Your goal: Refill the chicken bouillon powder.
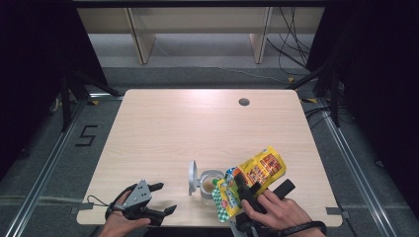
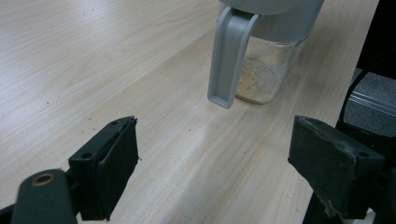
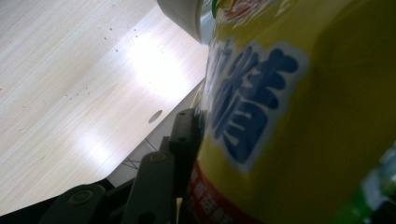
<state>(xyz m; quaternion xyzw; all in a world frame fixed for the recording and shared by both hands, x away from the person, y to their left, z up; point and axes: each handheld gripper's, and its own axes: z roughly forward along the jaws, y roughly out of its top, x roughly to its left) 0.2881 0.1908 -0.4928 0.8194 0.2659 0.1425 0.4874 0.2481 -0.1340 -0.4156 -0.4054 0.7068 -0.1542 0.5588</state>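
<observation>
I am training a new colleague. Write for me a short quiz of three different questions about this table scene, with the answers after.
1. True or false: the right gripper holds the yellow bag tilted over the jar.
2. How do the jaws of the left gripper stand? A) open with nothing between them B) shut on the jar's lid C) shut on the bag
3. What does the clear jar hold at its bottom?

Key:
1. True.
2. A.
3. A thin layer of pale, crumbly powder; its grey lid stands flipped open.
</observation>
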